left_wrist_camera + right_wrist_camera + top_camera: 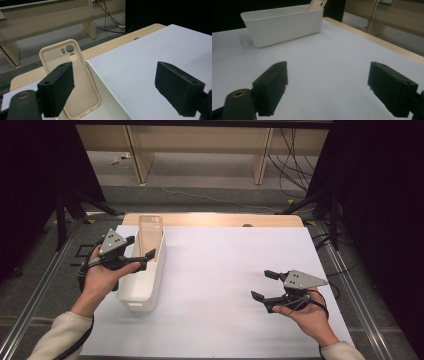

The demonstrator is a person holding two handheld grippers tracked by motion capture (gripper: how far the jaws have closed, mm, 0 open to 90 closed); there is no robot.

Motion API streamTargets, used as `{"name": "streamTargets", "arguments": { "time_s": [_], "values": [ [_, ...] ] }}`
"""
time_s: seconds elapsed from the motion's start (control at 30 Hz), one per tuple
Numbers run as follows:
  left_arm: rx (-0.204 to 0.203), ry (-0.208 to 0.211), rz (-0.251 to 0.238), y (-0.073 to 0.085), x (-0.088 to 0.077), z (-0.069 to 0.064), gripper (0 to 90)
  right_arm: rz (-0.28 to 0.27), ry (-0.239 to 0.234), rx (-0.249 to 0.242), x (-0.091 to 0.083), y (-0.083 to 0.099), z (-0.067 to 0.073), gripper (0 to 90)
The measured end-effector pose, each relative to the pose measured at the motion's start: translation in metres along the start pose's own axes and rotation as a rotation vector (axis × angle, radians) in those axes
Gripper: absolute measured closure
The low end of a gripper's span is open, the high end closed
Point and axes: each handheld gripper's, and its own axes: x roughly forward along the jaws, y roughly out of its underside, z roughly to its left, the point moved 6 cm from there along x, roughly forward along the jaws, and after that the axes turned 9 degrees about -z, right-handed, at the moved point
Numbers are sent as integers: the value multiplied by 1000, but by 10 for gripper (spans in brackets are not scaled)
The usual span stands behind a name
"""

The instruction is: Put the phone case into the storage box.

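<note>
A beige phone case (pixel 150 231) stands on end in a long white bin (pixel 145 285), leaning against the bin's far end wall. In the left gripper view the phone case (pixel 81 75) shows its inner side and camera holes, partly behind one jaw. My left gripper (pixel 140 247) hovers over the bin's left rim, open, with nothing between its pads; seen from its own camera, the left gripper (pixel 115 75) points at the bin wall (pixel 106 86) and the sheet. My right gripper (pixel 263 284) is open and empty over the white sheet at the right.
A white sheet (pixel 225 270) covers the wooden table (pixel 215 219). From the right gripper (pixel 327 77), the bin (pixel 284 23) stands farther off, with the case's top (pixel 317 3) above its rim. Black stands and cables lie on the floor beyond the table.
</note>
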Motion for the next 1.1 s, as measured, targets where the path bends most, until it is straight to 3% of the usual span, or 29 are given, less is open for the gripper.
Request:
{"name": "streamTargets", "arguments": {
  "time_s": [1.1],
  "values": [
    [14, 51, -6, 11, -13, -28, 153, -1, -3, 0, 0, 0, 1, 177]
  ]
}}
